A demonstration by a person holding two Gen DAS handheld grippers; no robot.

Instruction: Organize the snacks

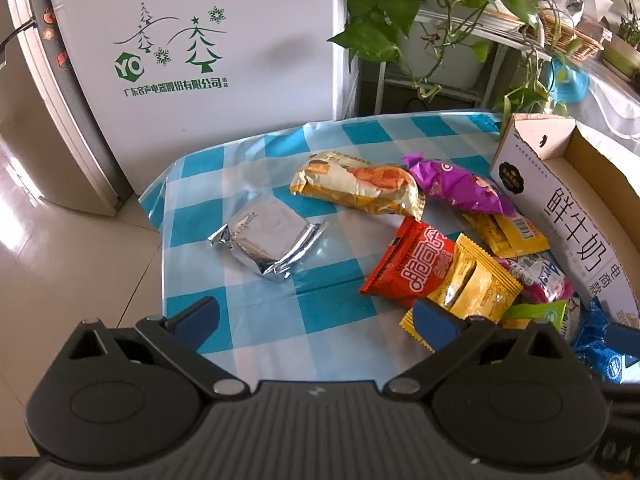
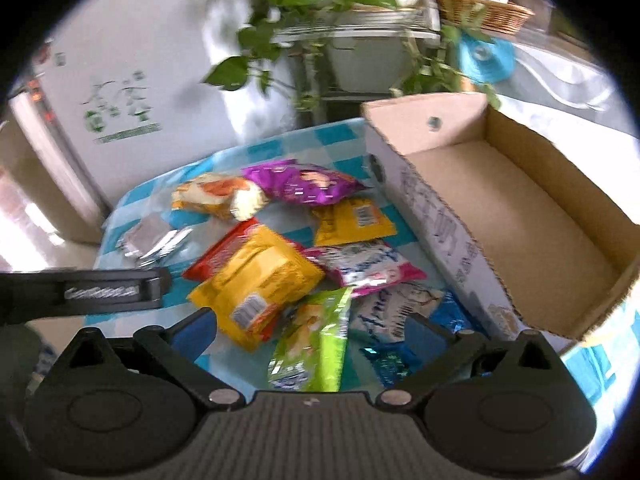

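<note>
The cardboard box (image 2: 516, 216) stands open on the checked cloth (image 1: 256, 320) of the bench, its floor bare, and serves here as the landmark. All the snacks lie outside it on the cloth, heaped against its long printed wall. Nearest that wall are a purple packet (image 1: 460, 188), a small yellow packet with a barcode (image 1: 508, 232) and a pink-and-white packet (image 2: 368, 266). One step farther from the box lie a pale orange-printed packet (image 1: 360, 186), a red packet (image 1: 408, 268) and a larger yellow packet (image 2: 260, 280) resting partly on the red one. A green packet (image 2: 316, 344) and a blue foil packet (image 2: 388, 360) lie near the box's close corner. Farthest from the box, alone on the cloth, sits a silver foil packet (image 1: 266, 240). The left gripper (image 1: 316, 318) hovers above the cloth away from the box, jaws spread wide and holding nothing. The right gripper (image 2: 312, 330) hangs over the green packet beside the box's near corner, jaws likewise spread and empty. Beyond the box's far end stand a white fridge (image 1: 224, 60) and potted plants (image 1: 404, 12).
</note>
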